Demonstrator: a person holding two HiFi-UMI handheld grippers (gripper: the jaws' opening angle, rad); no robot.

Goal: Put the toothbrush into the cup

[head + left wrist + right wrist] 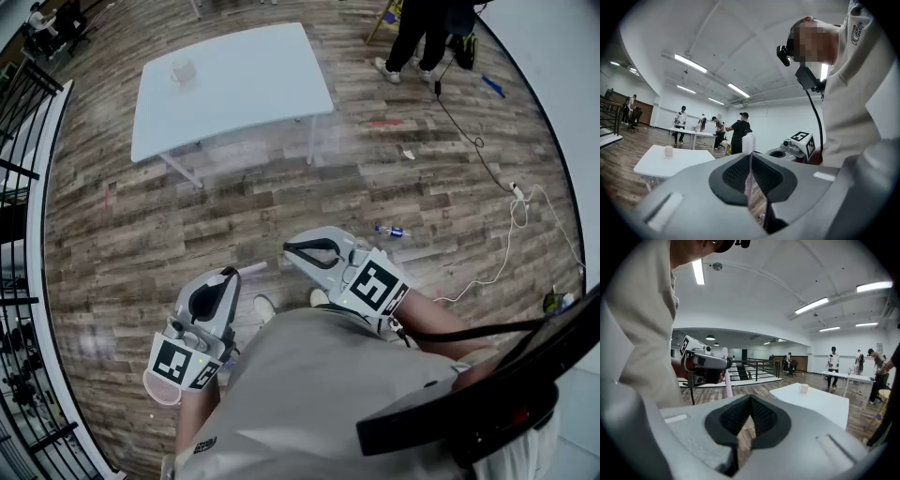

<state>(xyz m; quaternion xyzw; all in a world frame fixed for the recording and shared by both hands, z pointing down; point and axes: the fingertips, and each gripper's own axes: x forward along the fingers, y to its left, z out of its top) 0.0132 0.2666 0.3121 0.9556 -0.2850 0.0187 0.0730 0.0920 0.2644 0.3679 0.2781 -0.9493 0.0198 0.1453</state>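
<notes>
1. Our left gripper point(751, 158) clamped the pale pink plastic toothbrush with white bristles point(748, 142) by its handle, the bristles sticking out past the jaws, likely for dropping in handle-first.
2. Our right gripper point(749, 403) was closed on nothing and seemed spare.
3. The small white cup point(182, 70) stood on the white rectangular table point(258, 89), well apart from us, so we judged an approach was needed.

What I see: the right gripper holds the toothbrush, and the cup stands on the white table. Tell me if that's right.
Not quite: the left gripper holds the toothbrush, as the left gripper view shows; the right gripper is shut on nothing. The cup does stand on the white table.
</notes>
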